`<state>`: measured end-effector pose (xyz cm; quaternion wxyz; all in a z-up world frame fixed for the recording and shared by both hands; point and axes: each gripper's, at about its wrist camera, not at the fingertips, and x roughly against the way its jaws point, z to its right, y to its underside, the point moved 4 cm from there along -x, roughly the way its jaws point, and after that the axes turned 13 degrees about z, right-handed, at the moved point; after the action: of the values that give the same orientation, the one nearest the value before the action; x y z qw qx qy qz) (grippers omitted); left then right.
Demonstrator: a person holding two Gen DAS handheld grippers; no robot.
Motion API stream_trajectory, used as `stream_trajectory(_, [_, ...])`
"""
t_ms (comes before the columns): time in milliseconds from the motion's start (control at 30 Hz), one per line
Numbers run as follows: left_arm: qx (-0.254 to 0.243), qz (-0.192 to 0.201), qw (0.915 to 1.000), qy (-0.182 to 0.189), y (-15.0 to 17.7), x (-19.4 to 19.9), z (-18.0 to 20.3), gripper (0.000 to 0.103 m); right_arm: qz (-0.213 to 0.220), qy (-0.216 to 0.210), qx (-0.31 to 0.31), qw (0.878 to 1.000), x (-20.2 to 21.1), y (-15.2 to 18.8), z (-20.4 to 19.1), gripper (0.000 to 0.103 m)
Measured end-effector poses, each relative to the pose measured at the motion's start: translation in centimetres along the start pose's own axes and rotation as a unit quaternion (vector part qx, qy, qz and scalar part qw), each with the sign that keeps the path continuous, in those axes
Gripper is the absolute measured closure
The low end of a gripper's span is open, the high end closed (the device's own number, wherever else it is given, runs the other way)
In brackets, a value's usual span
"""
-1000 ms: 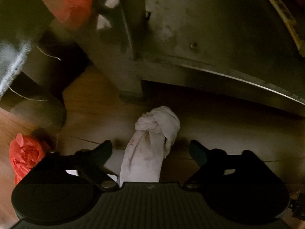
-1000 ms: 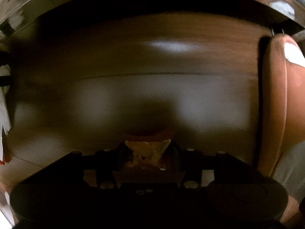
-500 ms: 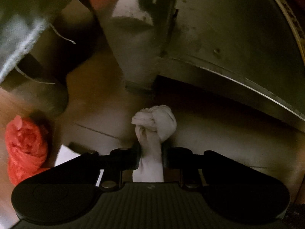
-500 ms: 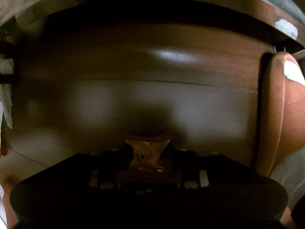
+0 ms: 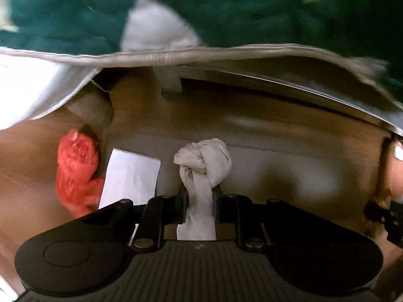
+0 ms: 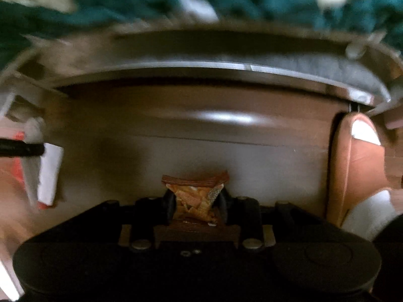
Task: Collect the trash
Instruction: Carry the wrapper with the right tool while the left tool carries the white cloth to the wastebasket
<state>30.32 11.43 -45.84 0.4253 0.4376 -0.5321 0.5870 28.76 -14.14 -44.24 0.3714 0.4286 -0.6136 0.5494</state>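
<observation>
My left gripper [image 5: 200, 196] is shut on a knotted white plastic bag [image 5: 204, 161], which hangs between its black fingers above the wooden floor. The knot sticks out past the fingertips. In the right wrist view, my right gripper [image 6: 195, 201] is shut on a crumpled orange-brown snack wrapper [image 6: 195, 191], lifted off the floor. A crumpled red plastic bag [image 5: 75, 173] and a white sheet of paper [image 5: 131, 176] lie on the floor to the left of the left gripper. Both views are motion-blurred.
A bed edge with a green blanket [image 5: 226, 12] and grey sheet hem [image 5: 176, 56] overhangs the floor, above a metal frame rail [image 5: 314, 88]. A brown slipper [image 6: 352, 166] lies at the right. The white paper [image 6: 49, 173] shows at the left in the right wrist view.
The left gripper closed on the knotted white bag and lifted it; the right gripper tightened on the snack wrapper and rose too. The bed's blanket has come into both views.
</observation>
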Motion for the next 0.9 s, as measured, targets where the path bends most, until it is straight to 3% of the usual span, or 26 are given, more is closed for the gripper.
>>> stream_trajectory(133, [-0.001,0.002,1.0,0.004,0.4,5.3,0.4,0.085,0.027,-0.025,0.009,0.999,4.7,-0.5,-1.6,0.07])
stream_trajectory(500, [-0.005,0.104,0.9945,0.016,-0.2,21.6,3.0,0.085,0.122,-0.072,0.034,0.989,17.6,-1.9,-3.7,0.069])
stream_trajectory(700, [0.0,0.158,0.987,0.025,1.5,29.0,4.0,0.085,0.18,-0.099,0.04,0.978,24.2,-2.3,-3.0,0.069])
stream_trajectory(900, [0.008,0.228,0.9731,0.035,1.7,35.9,5.6,0.085,0.249,-0.122,0.063,0.959,31.4,-3.2,-3.6,0.07])
